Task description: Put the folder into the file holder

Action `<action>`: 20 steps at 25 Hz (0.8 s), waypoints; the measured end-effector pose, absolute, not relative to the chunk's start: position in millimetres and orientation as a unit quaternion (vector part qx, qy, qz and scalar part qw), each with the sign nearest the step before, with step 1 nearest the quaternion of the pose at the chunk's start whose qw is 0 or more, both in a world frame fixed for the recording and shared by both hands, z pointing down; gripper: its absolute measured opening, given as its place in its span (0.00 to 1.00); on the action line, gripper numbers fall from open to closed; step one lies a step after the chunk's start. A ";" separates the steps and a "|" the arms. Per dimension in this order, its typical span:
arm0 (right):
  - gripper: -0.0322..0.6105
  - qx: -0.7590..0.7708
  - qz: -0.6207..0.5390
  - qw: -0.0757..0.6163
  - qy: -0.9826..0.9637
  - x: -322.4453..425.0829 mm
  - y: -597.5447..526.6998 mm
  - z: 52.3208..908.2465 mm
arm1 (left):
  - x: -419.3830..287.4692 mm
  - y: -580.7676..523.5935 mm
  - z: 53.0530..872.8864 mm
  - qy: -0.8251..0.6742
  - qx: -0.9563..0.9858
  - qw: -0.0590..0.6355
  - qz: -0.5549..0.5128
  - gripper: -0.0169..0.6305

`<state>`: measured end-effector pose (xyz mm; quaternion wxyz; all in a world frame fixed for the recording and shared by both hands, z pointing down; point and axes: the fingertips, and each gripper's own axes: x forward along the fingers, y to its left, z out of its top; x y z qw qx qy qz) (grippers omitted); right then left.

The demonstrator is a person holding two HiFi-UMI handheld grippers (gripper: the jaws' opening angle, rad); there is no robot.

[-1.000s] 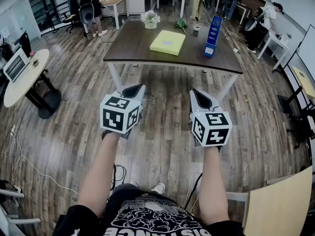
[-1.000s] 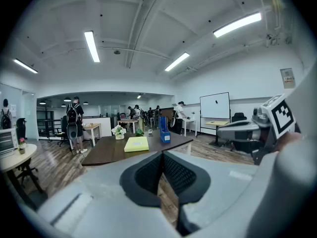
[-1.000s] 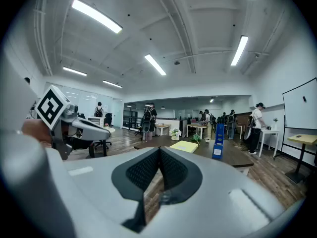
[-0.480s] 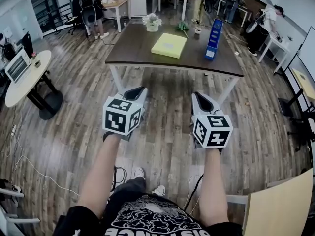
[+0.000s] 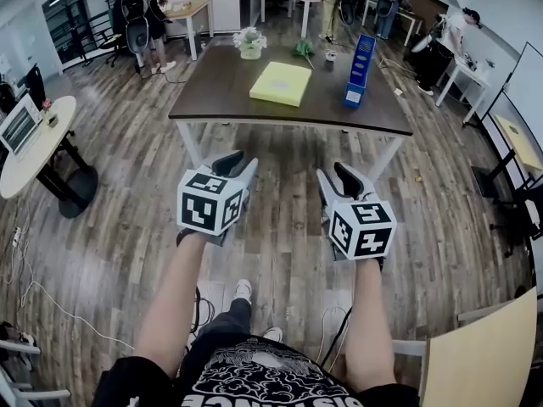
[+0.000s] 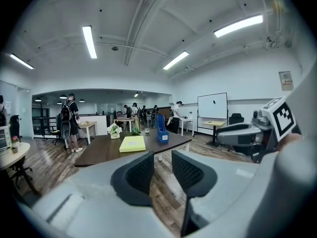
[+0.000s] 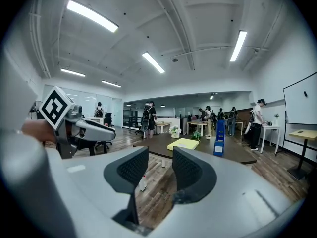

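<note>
Head view looks steeply down on two forearms stretched out over the wood floor point(image 5: 119, 193), each hand carrying a gripper with a marker cube on its back. The left gripper point(image 5: 237, 164) and right gripper point(image 5: 337, 177) sit side by side, a bit apart. Both point toward the dark table point(image 5: 212, 100) up ahead and are well short of it.

The yellow-green folder point(image 5: 281, 83) lies flat around the middle of that tabletop. The blue file holder point(image 5: 358, 71) stands upright to its right, near but not touching it. So the folder isn't in the holder yet, and neither tool is anywhere near it. A small pot of white flowers point(image 5: 249, 42) sits behind the folder, by the far edge.

Left gripper view: the jaws stand a narrow gap apart. They've just been opening and there's nothing between them, just floor and table showing through the gap. The folder point(image 6: 132, 143) and file holder point(image 6: 162, 134) show way off in the distance.

Right gripper view is pretty much the same deal. It shows a slim gap that has just been opening, nothing gripped, and the folder point(image 7: 183, 144) and holder point(image 7: 219, 144) far ahead.

Off to the left there's a round table point(image 5: 25, 164) with a laptop, and a person with a backpack point(image 5: 136, 19) stands in the background.
</note>
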<state>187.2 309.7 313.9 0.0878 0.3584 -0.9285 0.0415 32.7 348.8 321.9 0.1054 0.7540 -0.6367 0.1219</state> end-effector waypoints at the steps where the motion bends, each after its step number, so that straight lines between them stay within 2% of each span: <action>1: 0.27 0.359 0.041 0.089 -0.928 184.4 305.6 313.5 | 31.4 343.4 321.1 -0.635 0.756 0.105 0.121 0.22; 5: 0.42 0.357 0.035 0.093 -0.929 169.2 289.5 313.5 | 21.8 322.3 321.8 -0.628 0.762 0.108 0.117 0.29; 10: 0.52 0.341 0.028 0.103 -0.934 146.9 265.2 315.1 | 2.0 292.4 325.4 -0.624 0.764 0.114 0.116 0.38; 11: 0.58 0.337 0.025 0.106 -0.935 141.6 260.3 315.2 | -2.5 286.1 326.2 -0.623 0.765 0.115 0.118 0.40; 20: 0.68 0.345 0.027 0.105 -0.932 94.5 209.3 309.8 | -59.2 232.4 325.1 -0.621 0.766 0.118 0.119 0.53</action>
